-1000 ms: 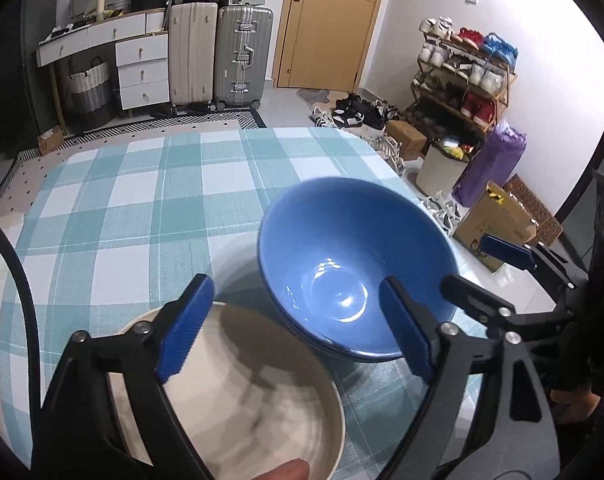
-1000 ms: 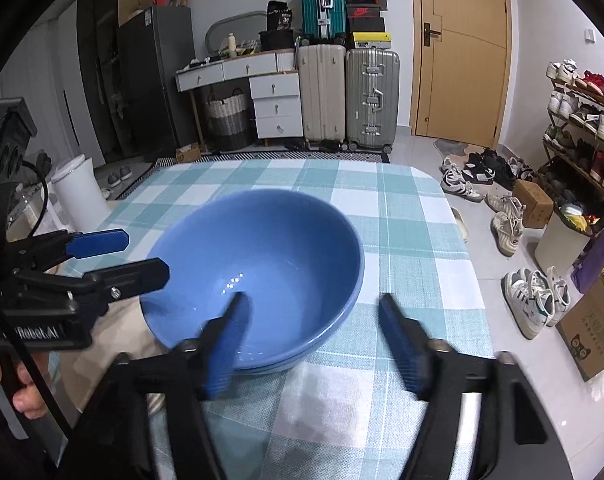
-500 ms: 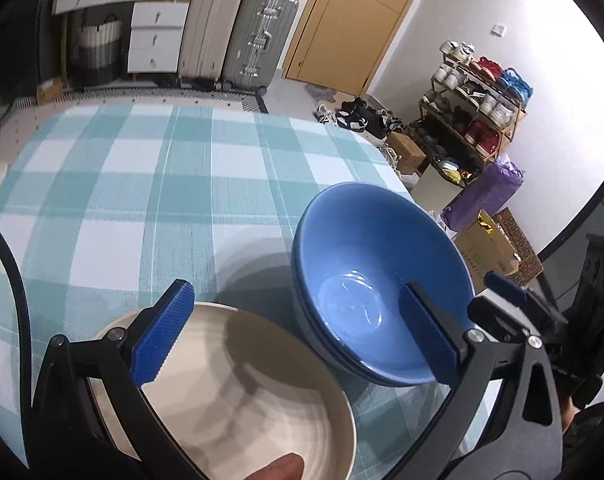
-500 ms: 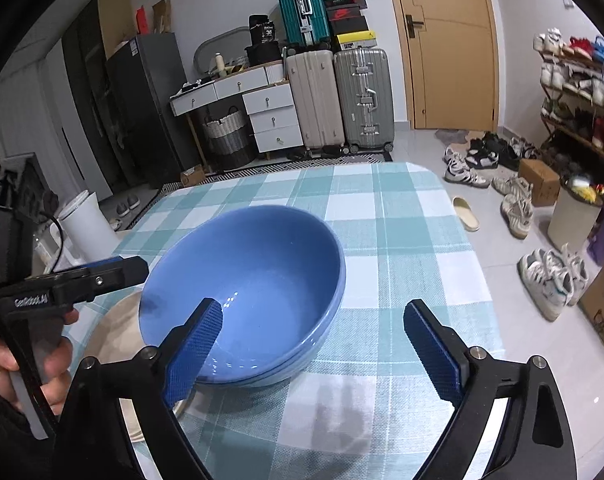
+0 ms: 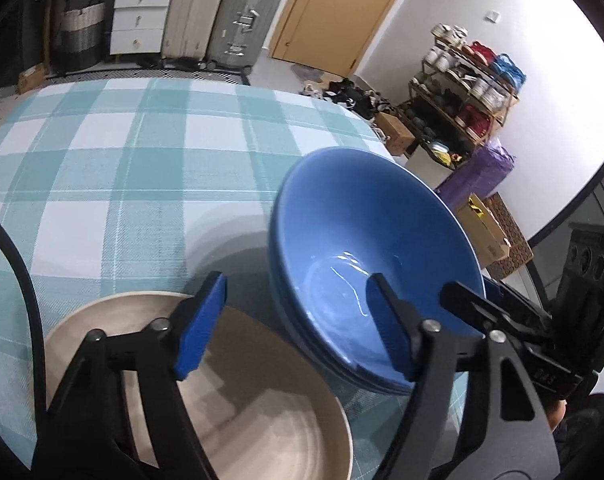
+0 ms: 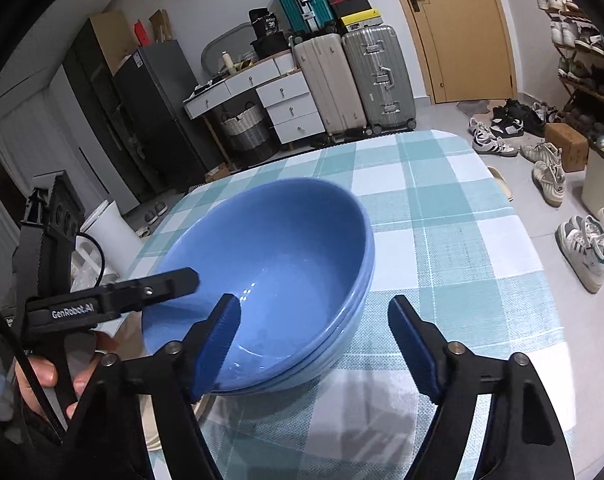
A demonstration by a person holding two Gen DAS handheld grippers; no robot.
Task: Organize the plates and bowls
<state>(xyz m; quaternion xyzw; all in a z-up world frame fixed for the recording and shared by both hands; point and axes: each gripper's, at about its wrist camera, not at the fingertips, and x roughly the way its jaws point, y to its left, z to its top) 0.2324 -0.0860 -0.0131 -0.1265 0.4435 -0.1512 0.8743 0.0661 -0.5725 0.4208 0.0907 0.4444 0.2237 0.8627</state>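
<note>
Both grippers, left point(image 5: 296, 330) and right point(image 6: 313, 344), had just been narrowing half-open, empty jaws astride the stacked blue bowls' point(image 6: 270, 264) rim, apparently to lift them together.

Both views are evenly lit by soft indoor light from above, bright on the white walls and dimmer toward the dark cabinets at the left. The glazed blue bowl point(image 5: 365, 264) carries small white glints near its bottom. Soft grey shadows of the bowl and the grippers fall on the checked cloth point(image 6: 453, 240). Focus is sharp nearly everywhere; only the cream plate point(image 5: 262, 412) looks faintly smeared. Fisheye bending curves the door and suitcases, and a black vignette rings each frame.
</note>
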